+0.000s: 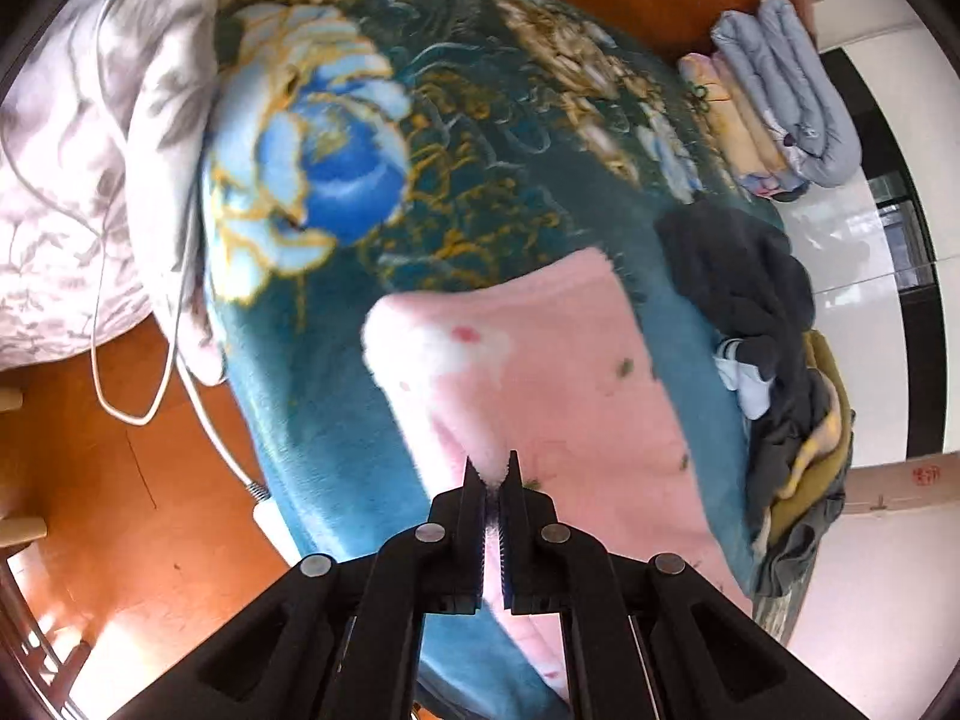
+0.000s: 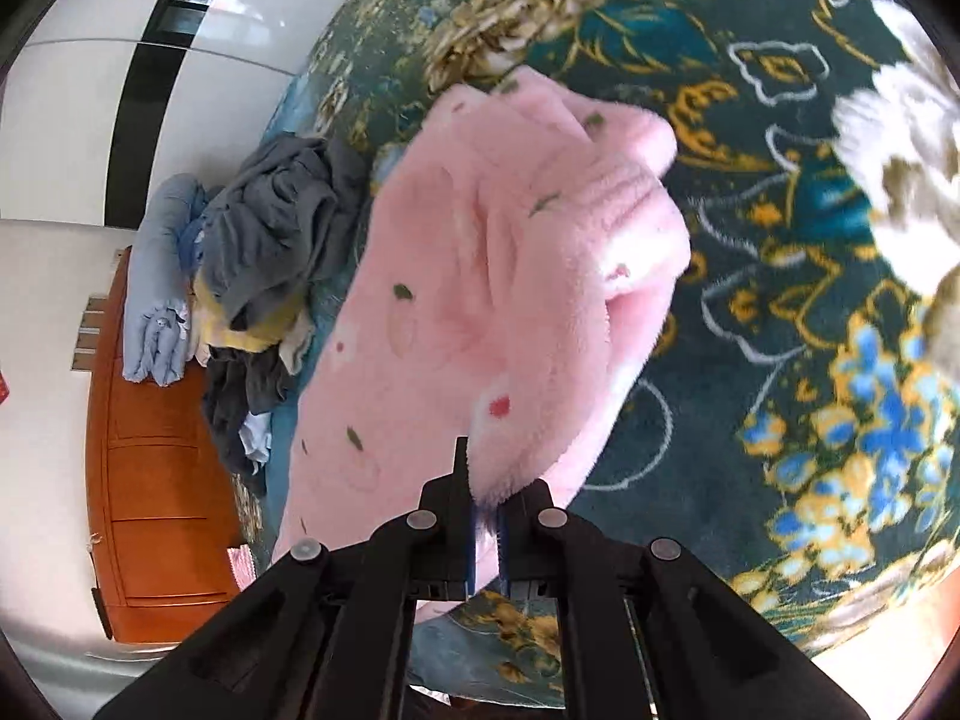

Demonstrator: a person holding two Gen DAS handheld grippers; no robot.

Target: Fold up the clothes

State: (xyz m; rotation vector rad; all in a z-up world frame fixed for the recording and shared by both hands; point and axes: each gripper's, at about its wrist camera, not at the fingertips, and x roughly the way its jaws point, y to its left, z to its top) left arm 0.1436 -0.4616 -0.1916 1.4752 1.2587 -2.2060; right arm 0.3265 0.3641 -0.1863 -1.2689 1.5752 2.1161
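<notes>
Only the left wrist view shows the grey floral pillow [image 1: 72,180] with a white cable [image 1: 120,360] looping down onto the orange wooden floor [image 1: 120,510]. Further right there, the left gripper [image 1: 492,468] has its fingers nearly closed, pinching an edge of the pink fleece garment [image 1: 540,372], which lies flat on the teal floral blanket [image 1: 336,420] covering the bed; its long axis runs away from the camera. Right of it sits a pile of dark clothes [image 1: 750,300], and beyond, folded blue and yellow bedding [image 1: 786,90].

The right wrist view alone shows an orange wooden cabinet [image 2: 156,480] against white walls at left. Here the pink fleece garment [image 2: 480,300] bunches up in folds, stretching upward from the right gripper [image 2: 486,480], whose fingers are pinched on its hem.
</notes>
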